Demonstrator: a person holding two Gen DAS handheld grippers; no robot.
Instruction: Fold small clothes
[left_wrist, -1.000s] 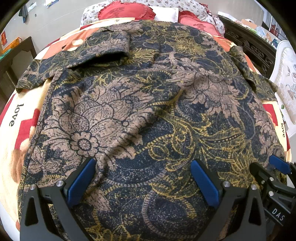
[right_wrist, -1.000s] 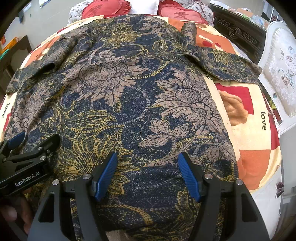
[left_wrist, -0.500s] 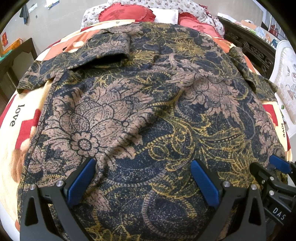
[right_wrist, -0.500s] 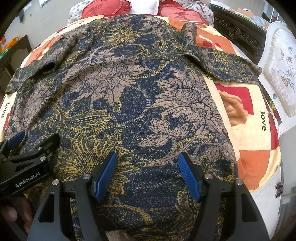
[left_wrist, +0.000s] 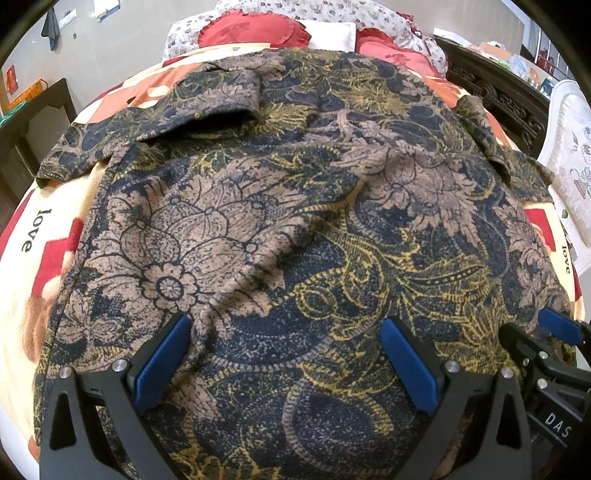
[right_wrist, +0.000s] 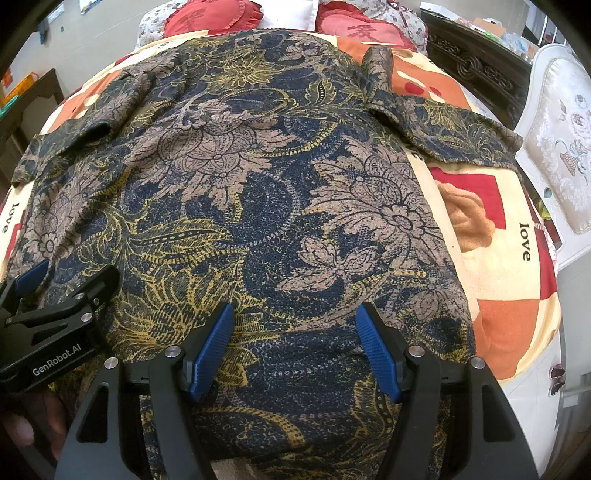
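The blue fingers (left_wrist: 164, 360) of the left gripper (left_wrist: 284, 354) and those of the right gripper (right_wrist: 295, 350) are spread wide and empty, poised over the near hem of the floral short-sleeved shirt (left_wrist: 295, 221), and nothing is seen to have changed over the last second: both are kept where they were, no cloth is pinched. The shirt is laid flat and face down on the bed's patterned blanket (right_wrist: 517, 266), its sleeves spread to either side, collar end towards the red pillows (right_wrist: 207, 16). The first fold is judged not yet begun.
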